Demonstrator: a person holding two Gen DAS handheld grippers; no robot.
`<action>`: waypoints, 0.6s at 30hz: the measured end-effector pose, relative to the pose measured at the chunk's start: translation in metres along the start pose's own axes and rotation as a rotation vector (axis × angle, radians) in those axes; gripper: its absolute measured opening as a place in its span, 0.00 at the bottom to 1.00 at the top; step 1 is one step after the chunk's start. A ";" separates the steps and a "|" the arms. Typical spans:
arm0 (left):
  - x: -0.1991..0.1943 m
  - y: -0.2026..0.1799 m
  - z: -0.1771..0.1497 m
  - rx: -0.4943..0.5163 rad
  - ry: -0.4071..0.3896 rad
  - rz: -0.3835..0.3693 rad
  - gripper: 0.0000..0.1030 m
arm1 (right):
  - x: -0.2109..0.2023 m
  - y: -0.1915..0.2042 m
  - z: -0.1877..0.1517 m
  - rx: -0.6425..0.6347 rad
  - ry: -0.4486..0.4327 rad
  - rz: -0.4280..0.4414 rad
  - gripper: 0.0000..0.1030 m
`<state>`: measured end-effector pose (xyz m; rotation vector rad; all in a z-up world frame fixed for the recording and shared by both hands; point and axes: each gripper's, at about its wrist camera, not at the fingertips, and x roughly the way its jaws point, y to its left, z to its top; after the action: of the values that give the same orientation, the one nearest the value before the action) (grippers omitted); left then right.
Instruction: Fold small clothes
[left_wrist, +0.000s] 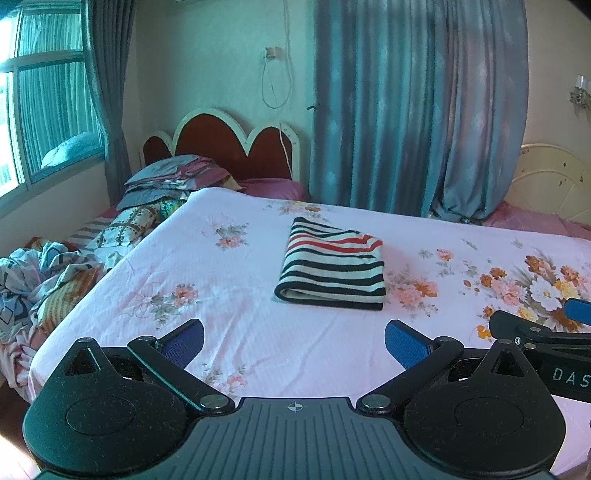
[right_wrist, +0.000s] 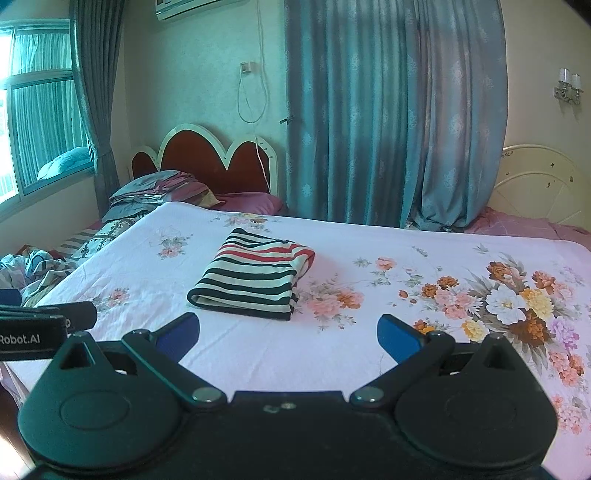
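Both wrist views show a bed (left_wrist: 258, 332) covered by a pale pink floral sheet (left_wrist: 229, 280), on which lies a striped garment (left_wrist: 332, 273), folded into a compact rectangle with black, white and red stripes, its folded edge turned toward the cameras. The garment rests flat near the middle of the sheet, well apart from both tools and touched by neither. The left hand-held gripper (left_wrist: 293, 345) is held over the near edge of the bed with its blue-padded fingers (left_wrist: 404, 343) spread wide and nothing between them. The right hand-held gripper (right_wrist: 288, 338) is likewise spread wide and empty, its blue pads (right_wrist: 397, 336) flanking bare sheet in front of the garment. Each tool appears at the edge of the other's view: the right one at the right margin of the left wrist view (left_wrist: 546, 336), the left one at the left margin of the right wrist view (right_wrist: 40, 325), so the two are side by side. To the left of the bed lies a heap of rumpled bedding (left_wrist: 40, 284), with stacked pillows (left_wrist: 173, 177) before a red scalloped headboard (left_wrist: 225, 142). Blue-green curtains (left_wrist: 406, 110) hang behind the bed, a window (left_wrist: 40, 110) is at the left, and a cream headboard (left_wrist: 554, 177) is at the far right.
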<state>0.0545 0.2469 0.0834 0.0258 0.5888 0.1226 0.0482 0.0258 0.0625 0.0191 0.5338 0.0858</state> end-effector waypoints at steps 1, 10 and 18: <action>0.000 0.000 0.000 0.002 -0.001 0.000 1.00 | 0.000 0.000 0.000 0.000 -0.001 0.000 0.99; 0.004 -0.004 0.001 0.006 0.007 0.000 1.00 | 0.002 0.000 0.001 0.003 0.008 0.000 0.99; 0.006 -0.004 0.001 0.007 0.009 0.000 1.00 | 0.005 0.000 0.000 0.004 0.014 0.001 0.99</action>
<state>0.0603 0.2433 0.0806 0.0325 0.5987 0.1209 0.0522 0.0262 0.0597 0.0228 0.5475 0.0856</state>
